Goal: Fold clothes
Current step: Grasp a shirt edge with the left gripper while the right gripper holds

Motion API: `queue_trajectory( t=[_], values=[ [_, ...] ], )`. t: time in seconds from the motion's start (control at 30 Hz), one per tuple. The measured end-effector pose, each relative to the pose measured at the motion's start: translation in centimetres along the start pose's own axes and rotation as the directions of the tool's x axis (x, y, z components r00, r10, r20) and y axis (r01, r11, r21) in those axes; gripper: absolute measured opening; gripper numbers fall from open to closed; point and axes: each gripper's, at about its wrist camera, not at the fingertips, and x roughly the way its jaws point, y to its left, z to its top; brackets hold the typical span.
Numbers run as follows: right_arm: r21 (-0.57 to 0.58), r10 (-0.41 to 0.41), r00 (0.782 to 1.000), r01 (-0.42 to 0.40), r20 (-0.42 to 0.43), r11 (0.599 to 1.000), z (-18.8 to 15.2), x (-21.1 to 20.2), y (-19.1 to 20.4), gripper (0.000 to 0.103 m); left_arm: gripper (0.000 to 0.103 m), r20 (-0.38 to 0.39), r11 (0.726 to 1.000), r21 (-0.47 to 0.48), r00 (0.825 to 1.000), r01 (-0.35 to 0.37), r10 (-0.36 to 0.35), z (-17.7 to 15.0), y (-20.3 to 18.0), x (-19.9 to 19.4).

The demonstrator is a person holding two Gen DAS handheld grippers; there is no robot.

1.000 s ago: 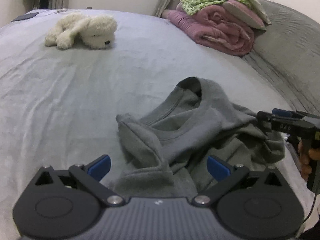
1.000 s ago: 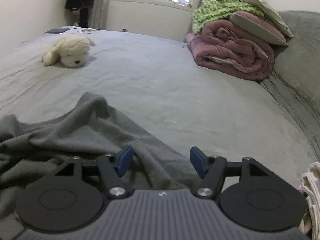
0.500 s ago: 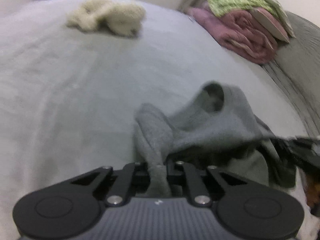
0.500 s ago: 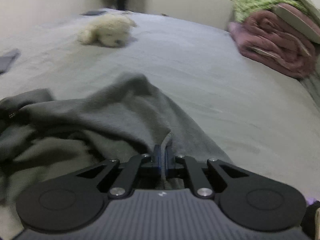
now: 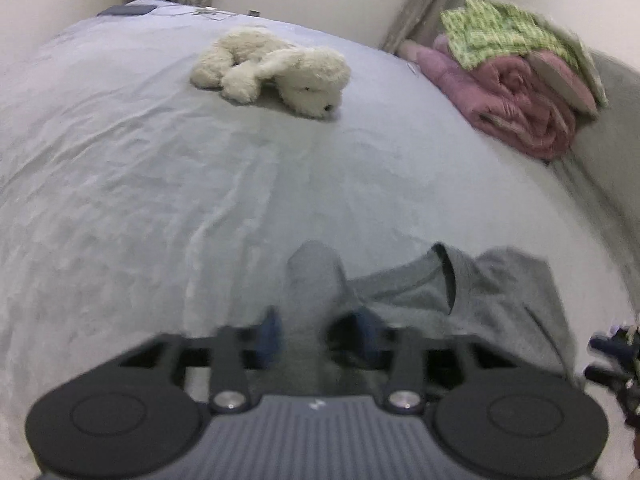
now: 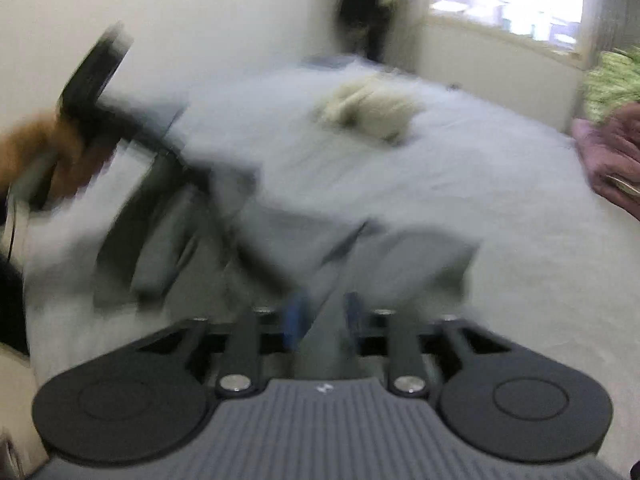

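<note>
A grey sweatshirt (image 5: 500, 292) lies crumpled on the grey bed (image 5: 120, 180), its neckline facing up. My left gripper (image 5: 318, 332) has a bunched fold of it between the blue pads. The jaws are opening, and a dark gap shows beside the right pad. The right wrist view is badly blurred. There the right gripper (image 6: 325, 318) straddles another fold of the sweatshirt (image 6: 400, 256), its jaws also opening and the pads standing apart. The left gripper's black body (image 6: 100, 80) and the hand holding it show at the left of that view.
A white plush dog (image 5: 276, 68) lies further up the bed. At the far right, a folded pink quilt (image 5: 520, 96) with a green cloth (image 5: 500, 32) on top sits against the grey headboard (image 5: 612, 128). A dark flat item (image 5: 128, 10) lies at the far edge.
Both grippers shut on folds of the sweatshirt half a second ago; now their jaws have parted. The sweatshirt lies flatter and nearer. The right view has swung left.
</note>
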Motion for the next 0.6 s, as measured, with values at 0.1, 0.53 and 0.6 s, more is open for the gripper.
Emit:
queue_trajectory(
  t=[0.1, 0.53, 0.6],
  values=[
    [0.153, -0.074, 0.995, 0.064, 0.063, 0.986, 0.9, 0.0, -3.8, 0.065, 0.066, -0.017, 0.999, -0.033, 1.000, 0.015, -0.016, 0.2, 0.6, 0.6],
    [0.400, 0.062, 0.997, -0.037, -0.051, 0.916, -1.3, 8.8, -10.1, 0.065, 0.070, -0.117, 0.997, -0.068, 0.993, -0.042, 0.034, 0.0, 2.2, 4.7],
    [0.388, 0.088, 0.994, -0.056, -0.065, 0.920, -1.2, 9.3, -9.9, 0.056, 0.059, -0.127, 0.998, -0.060, 0.992, -0.032, 0.024, -0.2, 2.2, 4.8]
  ],
)
